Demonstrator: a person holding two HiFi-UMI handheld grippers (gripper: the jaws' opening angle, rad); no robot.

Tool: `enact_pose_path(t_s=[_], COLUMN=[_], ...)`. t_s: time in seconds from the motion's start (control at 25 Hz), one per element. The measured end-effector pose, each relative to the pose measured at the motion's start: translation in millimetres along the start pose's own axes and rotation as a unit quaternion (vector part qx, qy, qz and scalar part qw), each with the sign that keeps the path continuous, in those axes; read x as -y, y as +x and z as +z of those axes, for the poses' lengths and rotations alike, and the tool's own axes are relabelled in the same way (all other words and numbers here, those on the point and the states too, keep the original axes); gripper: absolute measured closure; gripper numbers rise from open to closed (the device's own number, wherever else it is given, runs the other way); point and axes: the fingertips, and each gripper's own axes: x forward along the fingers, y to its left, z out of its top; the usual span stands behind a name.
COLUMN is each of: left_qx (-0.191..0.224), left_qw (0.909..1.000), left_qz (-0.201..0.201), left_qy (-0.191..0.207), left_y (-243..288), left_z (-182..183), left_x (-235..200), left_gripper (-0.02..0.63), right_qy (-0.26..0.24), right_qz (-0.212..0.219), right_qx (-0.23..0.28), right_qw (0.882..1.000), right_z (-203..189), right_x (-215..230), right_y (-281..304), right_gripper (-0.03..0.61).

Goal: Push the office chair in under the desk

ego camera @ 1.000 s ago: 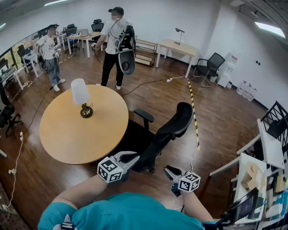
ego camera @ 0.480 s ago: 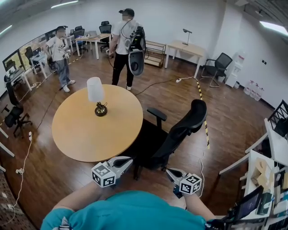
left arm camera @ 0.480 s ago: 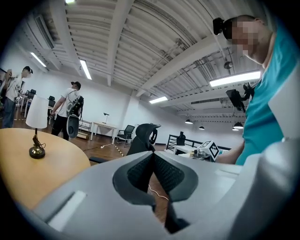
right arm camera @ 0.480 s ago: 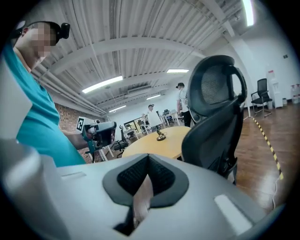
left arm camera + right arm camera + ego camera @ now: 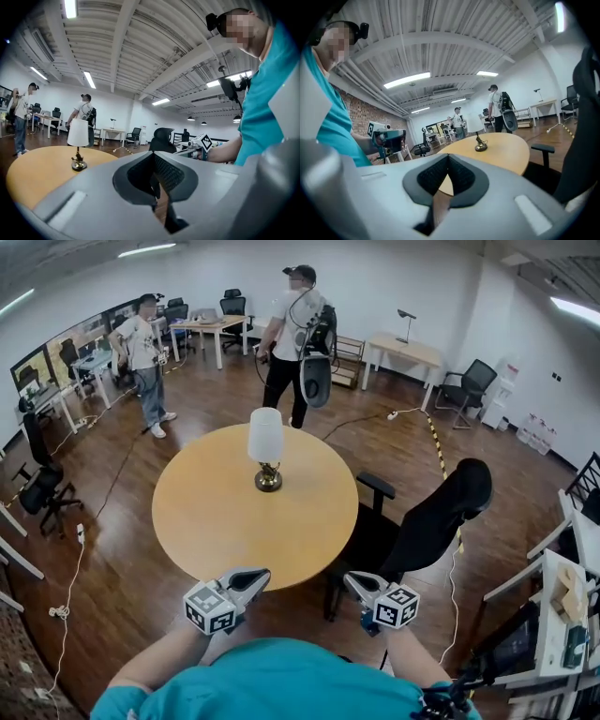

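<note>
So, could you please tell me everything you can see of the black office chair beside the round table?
The office chair is black, with a tall backrest leaning away from the round table, a headrest on top, a dark seat and a padded armrest on a post. It stands upright on the wooden floor at the table's right side, facing it, seat near the rim. Its base is mostly hidden. Neither the left tongs nor the right tongs touch it.
</note>
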Motion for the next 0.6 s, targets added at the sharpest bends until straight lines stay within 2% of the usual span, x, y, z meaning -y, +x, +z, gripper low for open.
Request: enact_pose_path(t_s=[0.2,0.36,0.6], left_qx=[0.017,0.036,0.028], left_qw=[0.9985,0.9945,0.9904], left_qz=[0.044,0.080,0.129], left_qy=[-0.027,-0.057,-0.039], left_y=[-57,-76,-88], left_z=[3,3,6], left_x=[-76,-142,-222], left_gripper=[0.592,0.592,0.592], right_qy=[-0.027,-0.038,-0.049], right_qz=[0.038,0.060,0.107], right_qx=[-0.031,-0.037,-0.033], right_qw=[0.998,0.997,0.993], right_z=[4,14,28], right_x=[-20,-1,30], right_y=[93,161,250], right_gripper=[0.578,0.578,0.578])
